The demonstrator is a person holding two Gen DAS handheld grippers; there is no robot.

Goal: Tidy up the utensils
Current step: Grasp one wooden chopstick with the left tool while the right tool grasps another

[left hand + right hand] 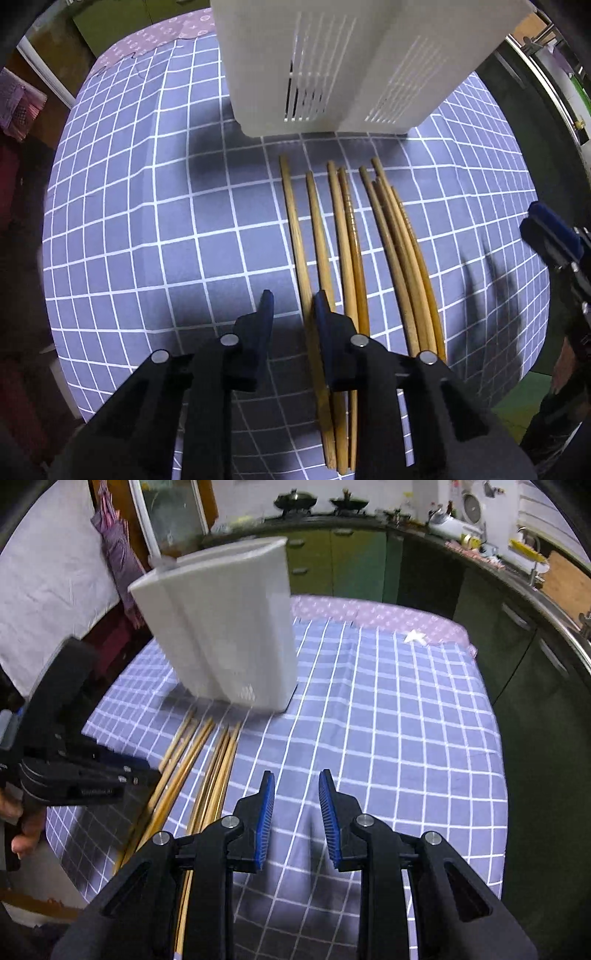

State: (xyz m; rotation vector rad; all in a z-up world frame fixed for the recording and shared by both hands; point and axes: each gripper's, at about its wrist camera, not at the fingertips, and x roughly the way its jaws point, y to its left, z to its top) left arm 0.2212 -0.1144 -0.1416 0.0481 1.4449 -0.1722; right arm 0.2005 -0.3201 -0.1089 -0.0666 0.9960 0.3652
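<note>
Eight long, slim wooden chopsticks lie side by side on the blue cloth with a white grid that covers the table, their thin tips pointing toward the tall white plastic utensil holder with slotted walls standing upright just beyond them. They range from pale bamboo to darker amber, and two carry fine ridged bands near the tip; the right-hand ones crowd and overlap, so my count there is less sure. My left gripper hangs straight down over the near ends of the leftmost sticks, its jaws spread a narrow way with only cloth showing in the gap; I grip nothing. My right gripper points down at bare cloth to the right of the bundle, jaws likewise narrowly apart and empty. A pink patterned cloth edges the far side, with dark green cabinets behind.
</note>
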